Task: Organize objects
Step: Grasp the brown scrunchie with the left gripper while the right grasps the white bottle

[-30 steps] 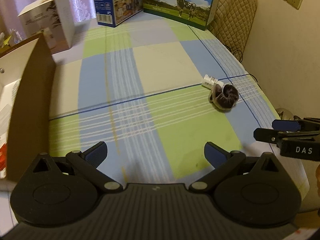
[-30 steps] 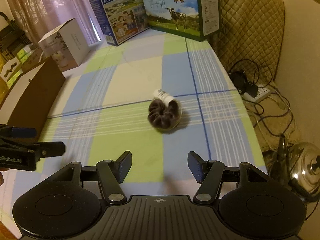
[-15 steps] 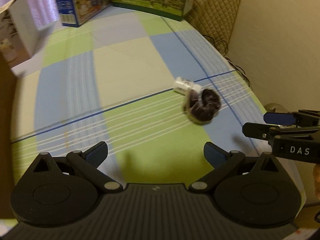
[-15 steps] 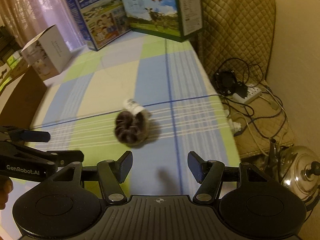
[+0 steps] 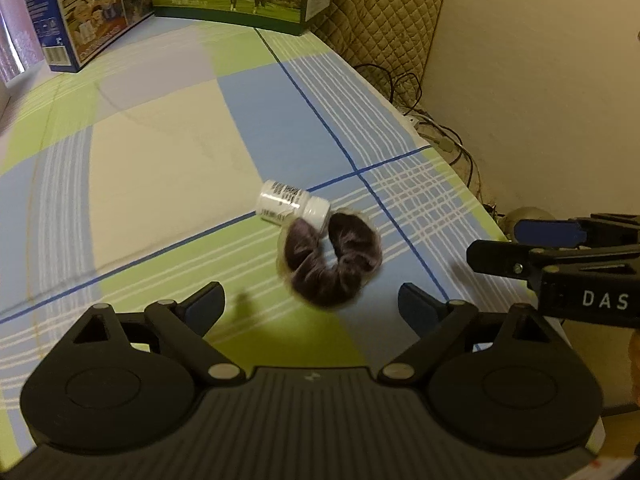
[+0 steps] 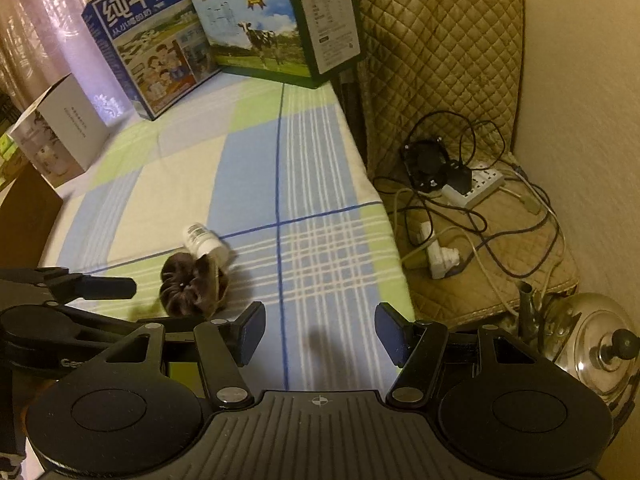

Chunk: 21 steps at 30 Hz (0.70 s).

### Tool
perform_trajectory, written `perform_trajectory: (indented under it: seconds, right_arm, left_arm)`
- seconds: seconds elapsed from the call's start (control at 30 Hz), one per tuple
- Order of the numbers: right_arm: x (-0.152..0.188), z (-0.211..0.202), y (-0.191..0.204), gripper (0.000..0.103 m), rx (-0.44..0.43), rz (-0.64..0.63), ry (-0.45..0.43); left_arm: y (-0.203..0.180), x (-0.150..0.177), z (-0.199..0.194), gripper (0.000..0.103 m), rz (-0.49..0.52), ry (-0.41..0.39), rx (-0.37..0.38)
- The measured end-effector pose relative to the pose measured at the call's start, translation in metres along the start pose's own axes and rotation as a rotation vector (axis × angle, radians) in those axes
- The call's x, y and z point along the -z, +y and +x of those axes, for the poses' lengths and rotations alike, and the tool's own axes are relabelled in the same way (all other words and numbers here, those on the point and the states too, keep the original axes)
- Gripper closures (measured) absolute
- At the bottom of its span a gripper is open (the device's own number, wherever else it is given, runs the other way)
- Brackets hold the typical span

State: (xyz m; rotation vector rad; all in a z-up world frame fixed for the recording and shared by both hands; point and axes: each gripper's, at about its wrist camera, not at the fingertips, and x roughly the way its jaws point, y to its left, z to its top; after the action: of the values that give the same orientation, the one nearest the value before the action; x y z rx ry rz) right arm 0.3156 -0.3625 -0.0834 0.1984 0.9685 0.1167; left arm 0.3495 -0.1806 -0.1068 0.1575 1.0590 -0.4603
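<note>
Left gripper [image 5: 311, 300] hangs over the checked counter [image 5: 168, 168], jaws wide and closing, nothing pinched. Just ahead of its fingertips and slightly toward the right finger lies the dark scrunchie [image 5: 334, 262], with the small white bottle [image 5: 294, 203] on its side touching the scrunchie's far edge. Right gripper [image 6: 320, 330] is half-spread and empty, only bare cloth between its fingers; from there the scrunchie [image 6: 192, 290] and bottle [image 6: 204, 242] lie ahead and off to its left. Far beyond both grippers, two milk cartons [image 6: 224, 36] stand at the counter's back edge.
</note>
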Motion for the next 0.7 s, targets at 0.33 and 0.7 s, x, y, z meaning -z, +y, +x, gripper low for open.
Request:
perform_trajectory:
  seconds: [0.33, 0.7]
  right_arm:
    - [-0.008, 0.011, -0.003, 0.044, -0.033, -0.010, 0.007]
    - [-0.016, 0.023, 0.013, 0.044, -0.091, -0.063, 0.020]
  left_arm:
    - [-0.001, -0.013, 0.019, 0.032, -0.011, -0.013, -0.027]
    - [0.005, 0.000, 0.005, 0.082, 0.024, -0.052, 0.007]
